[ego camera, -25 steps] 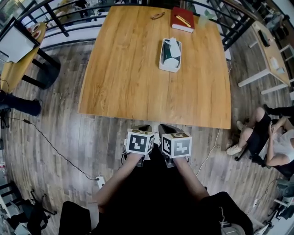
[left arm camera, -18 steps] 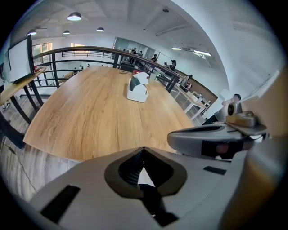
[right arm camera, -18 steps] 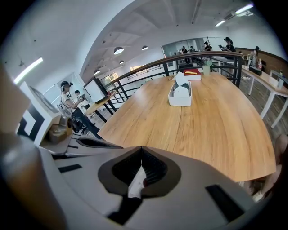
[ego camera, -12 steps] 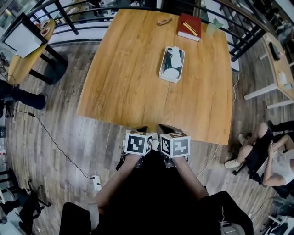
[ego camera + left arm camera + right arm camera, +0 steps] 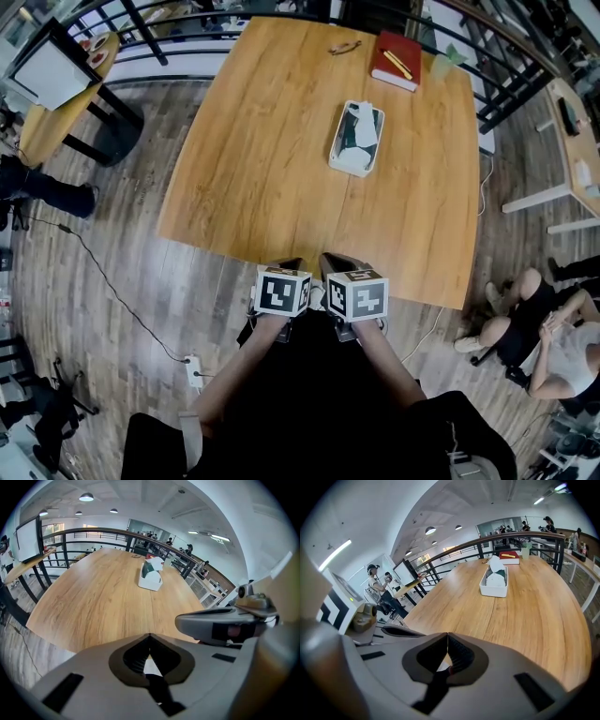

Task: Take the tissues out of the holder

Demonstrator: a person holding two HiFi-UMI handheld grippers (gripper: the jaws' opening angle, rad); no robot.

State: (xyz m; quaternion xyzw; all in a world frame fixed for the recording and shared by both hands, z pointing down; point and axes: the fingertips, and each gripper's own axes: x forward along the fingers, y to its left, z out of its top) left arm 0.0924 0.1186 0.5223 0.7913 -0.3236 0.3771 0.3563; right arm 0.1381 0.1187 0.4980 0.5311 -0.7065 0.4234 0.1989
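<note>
A white tissue holder (image 5: 355, 140) with white and dark green tissues in it stands on the far half of the wooden table (image 5: 281, 169); it also shows as the holder (image 5: 150, 577) and the holder (image 5: 495, 581) in the gripper views. My left gripper (image 5: 287, 265) and right gripper (image 5: 337, 262) are side by side at the table's near edge, well short of the holder. Both have their jaw tips touching, with nothing between them: left gripper (image 5: 149, 635), right gripper (image 5: 447, 635).
A red book (image 5: 396, 62) with a pen on it, a green cup (image 5: 442, 66) and a pair of glasses (image 5: 345, 47) lie at the table's far end. A railing (image 5: 187, 19) runs behind it. A person sits at the right (image 5: 553, 342). A cable (image 5: 112, 291) crosses the floor.
The table and holder have shifted a little right and nearer in the head view. Both grippers stay together at the near edge, still shut.
</note>
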